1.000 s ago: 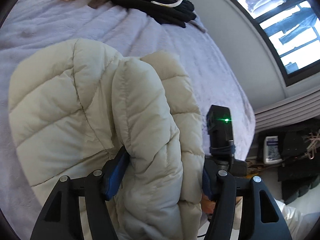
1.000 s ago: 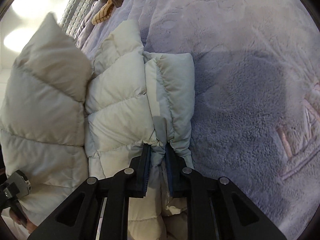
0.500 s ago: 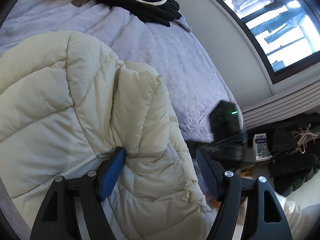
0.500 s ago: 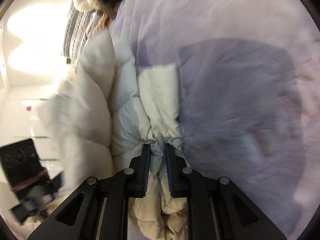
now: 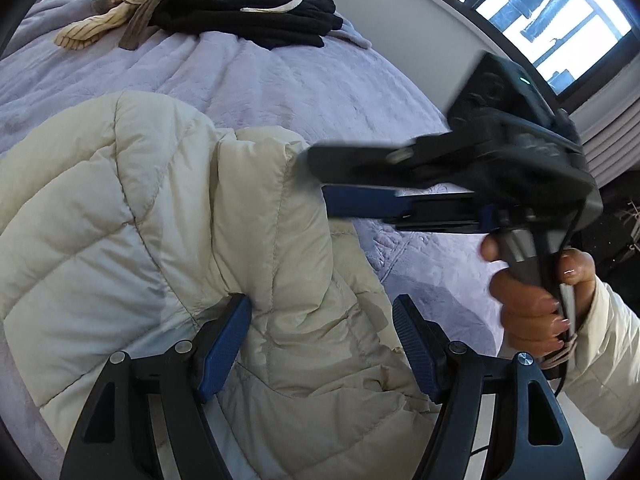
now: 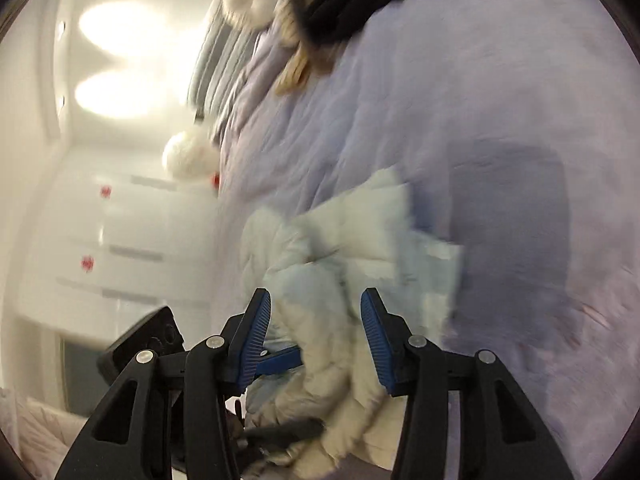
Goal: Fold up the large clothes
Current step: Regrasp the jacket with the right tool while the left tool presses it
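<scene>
Both claws gape with nothing held: left claw point(image 5: 322, 336) straddles the cream puffer jacket point(image 5: 168, 240) bunched on the bed's point(image 5: 280, 80) near edge, right claw point(image 6: 316, 330) just above. Regrip hem corners, then fold evenly.

Daylight floods in from the bright, blown-out window point(image 5: 560, 36) at upper right of the left wrist view, which is sharp except for the motion-smeared black right gripper point(image 5: 332, 184). The right wrist view is heavily blurred, with glaring ceiling lights point(image 6: 120, 64) and a dark shadow on the lilac plush blanket point(image 6: 516, 240). Fisheye curvature bends both edges.
</scene>
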Action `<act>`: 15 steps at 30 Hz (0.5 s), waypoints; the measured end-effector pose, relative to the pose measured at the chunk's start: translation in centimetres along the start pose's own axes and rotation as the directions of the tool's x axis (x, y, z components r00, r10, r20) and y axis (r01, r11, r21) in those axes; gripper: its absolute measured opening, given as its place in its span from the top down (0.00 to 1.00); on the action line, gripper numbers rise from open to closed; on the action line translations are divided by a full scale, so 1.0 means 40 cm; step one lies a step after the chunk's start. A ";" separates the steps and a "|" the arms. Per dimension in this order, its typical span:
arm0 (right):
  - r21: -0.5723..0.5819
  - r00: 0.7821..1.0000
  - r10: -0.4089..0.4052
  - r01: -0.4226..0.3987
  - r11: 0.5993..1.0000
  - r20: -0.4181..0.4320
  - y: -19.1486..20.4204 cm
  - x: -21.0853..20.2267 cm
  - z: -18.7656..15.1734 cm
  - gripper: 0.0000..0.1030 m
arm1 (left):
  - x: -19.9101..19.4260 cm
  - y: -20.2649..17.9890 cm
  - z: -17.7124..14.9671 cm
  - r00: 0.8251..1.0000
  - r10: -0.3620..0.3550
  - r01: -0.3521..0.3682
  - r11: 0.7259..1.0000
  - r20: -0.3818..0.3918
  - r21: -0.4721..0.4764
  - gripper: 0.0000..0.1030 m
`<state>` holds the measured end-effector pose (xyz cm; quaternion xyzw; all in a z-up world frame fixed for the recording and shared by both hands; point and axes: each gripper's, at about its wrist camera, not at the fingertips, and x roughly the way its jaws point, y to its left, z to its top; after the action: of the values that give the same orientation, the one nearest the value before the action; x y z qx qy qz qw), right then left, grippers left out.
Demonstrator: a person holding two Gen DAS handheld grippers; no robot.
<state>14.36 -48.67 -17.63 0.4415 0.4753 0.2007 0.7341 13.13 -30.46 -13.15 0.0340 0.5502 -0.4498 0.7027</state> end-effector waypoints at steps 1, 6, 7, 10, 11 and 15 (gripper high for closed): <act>-0.008 1.000 -0.015 0.015 1.000 -0.024 -0.002 0.024 0.000 0.58 | 0.000 -0.001 0.000 1.000 0.006 -0.006 1.000 -0.002 0.003 0.29; 0.013 0.987 -0.151 0.152 0.988 -0.052 -0.071 0.077 0.017 0.91 | -0.046 0.009 -0.005 1.000 0.009 -0.009 1.000 0.001 -0.018 0.25; 0.022 0.986 -0.161 0.162 0.987 -0.049 -0.088 0.082 0.016 0.91 | -0.064 0.018 -0.008 1.000 0.004 -0.004 1.000 0.014 -0.030 0.21; 0.027 0.985 -0.166 0.167 0.986 -0.039 -0.111 0.091 0.012 0.91 | -0.154 0.083 -0.021 0.997 -0.006 0.016 0.992 0.082 -0.122 0.21; 0.033 0.987 -0.158 0.159 0.987 -0.037 -0.120 0.089 0.009 0.91 | -0.174 0.108 -0.025 0.995 -0.008 0.023 0.987 0.097 -0.157 0.21; 0.069 0.992 -0.126 0.127 0.989 -0.030 -0.143 0.102 -0.002 0.92 | -0.228 0.282 -0.065 0.991 -0.004 0.055 0.925 0.137 -0.376 0.21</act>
<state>15.47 -48.74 -24.59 0.4334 0.5183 0.1425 0.7233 18.85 -16.94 -11.90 -0.1408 0.5788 -0.3469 0.7245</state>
